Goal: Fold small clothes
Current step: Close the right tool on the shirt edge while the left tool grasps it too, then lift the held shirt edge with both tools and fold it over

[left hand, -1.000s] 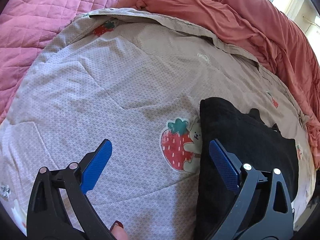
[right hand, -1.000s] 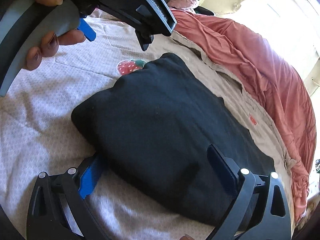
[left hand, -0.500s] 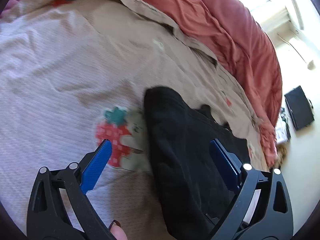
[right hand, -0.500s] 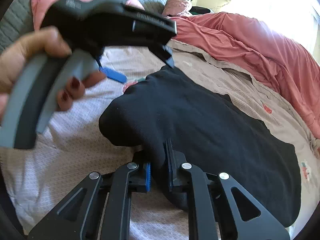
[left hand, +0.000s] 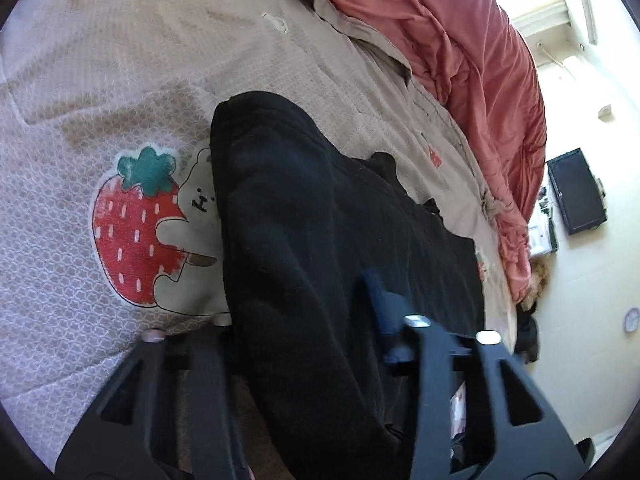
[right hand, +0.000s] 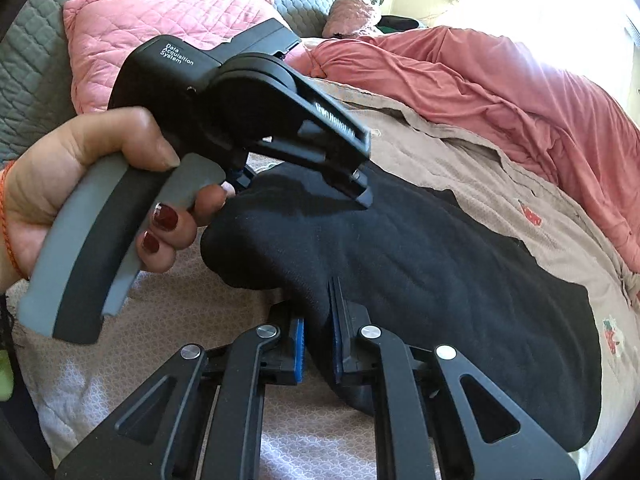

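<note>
One black garment [right hand: 440, 280], soft knit, lying on a beige bedspread [left hand: 100, 300] printed with a strawberry and bear [left hand: 152, 224]. Right tongs [right hand: 318, 336]: blue pads clamped together on a raised fold at the garment's near edge. Left tongs [left hand: 304, 316]: jaws closing, a thick fold of the same garment between them. Left hand [right hand: 80, 184] grips the grey handle. Coral duvet [right hand: 520, 92] bunched beyond; pink quilted pillow [right hand: 140, 20] at the headboard.

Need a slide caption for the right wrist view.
Right hand-held gripper shut on black garment; left hand-held gripper closing on its far edge.
</note>
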Available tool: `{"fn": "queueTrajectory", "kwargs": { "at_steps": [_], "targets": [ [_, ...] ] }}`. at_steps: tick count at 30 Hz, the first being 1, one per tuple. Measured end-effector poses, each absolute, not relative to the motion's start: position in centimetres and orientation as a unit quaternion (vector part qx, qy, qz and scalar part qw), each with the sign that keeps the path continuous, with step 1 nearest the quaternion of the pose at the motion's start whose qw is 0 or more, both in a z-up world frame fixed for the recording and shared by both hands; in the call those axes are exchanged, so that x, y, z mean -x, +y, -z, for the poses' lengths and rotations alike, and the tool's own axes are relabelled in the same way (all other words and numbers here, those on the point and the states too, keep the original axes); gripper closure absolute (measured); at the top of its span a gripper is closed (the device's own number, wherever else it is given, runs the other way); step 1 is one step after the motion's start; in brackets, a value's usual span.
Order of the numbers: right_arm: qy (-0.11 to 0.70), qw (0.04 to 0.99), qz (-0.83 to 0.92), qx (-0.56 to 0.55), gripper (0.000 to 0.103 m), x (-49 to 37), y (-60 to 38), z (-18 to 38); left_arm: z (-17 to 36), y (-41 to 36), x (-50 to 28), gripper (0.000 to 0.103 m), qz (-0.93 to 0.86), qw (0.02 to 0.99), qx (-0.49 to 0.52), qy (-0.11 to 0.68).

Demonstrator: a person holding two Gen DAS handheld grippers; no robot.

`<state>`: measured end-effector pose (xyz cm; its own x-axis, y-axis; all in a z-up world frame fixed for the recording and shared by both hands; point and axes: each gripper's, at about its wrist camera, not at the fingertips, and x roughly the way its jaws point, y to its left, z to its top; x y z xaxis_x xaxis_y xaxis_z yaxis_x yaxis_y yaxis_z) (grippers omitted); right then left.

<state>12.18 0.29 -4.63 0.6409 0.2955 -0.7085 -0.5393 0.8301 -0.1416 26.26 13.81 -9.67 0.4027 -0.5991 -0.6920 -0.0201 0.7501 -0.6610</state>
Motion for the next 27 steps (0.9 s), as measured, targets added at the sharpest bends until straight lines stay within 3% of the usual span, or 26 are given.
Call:
{"fn": "queueTrajectory", "kwargs": {
  "at_steps": [2,6,27],
  "targets": [
    [0.352,0.889,-0.235,0.173,0.094,-12.1,0.2,4.5,9.1,13.7,-26.1,0.086,0.181,0.787,0.3,0.507],
    [0.352,0.891,-0.234,0.167,0.094,-12.0,-0.5,4.0,7.8,13.1,-25.5,0.09,0.178,0.792,0.302,0.499],
    [0.343,0.916,-0.2,0.056,0.095,-10.6,-11.2,-0.5,1.0,4.4,-22.3,0.091,0.201,0.814,0.304,0.452]
  ]
}}
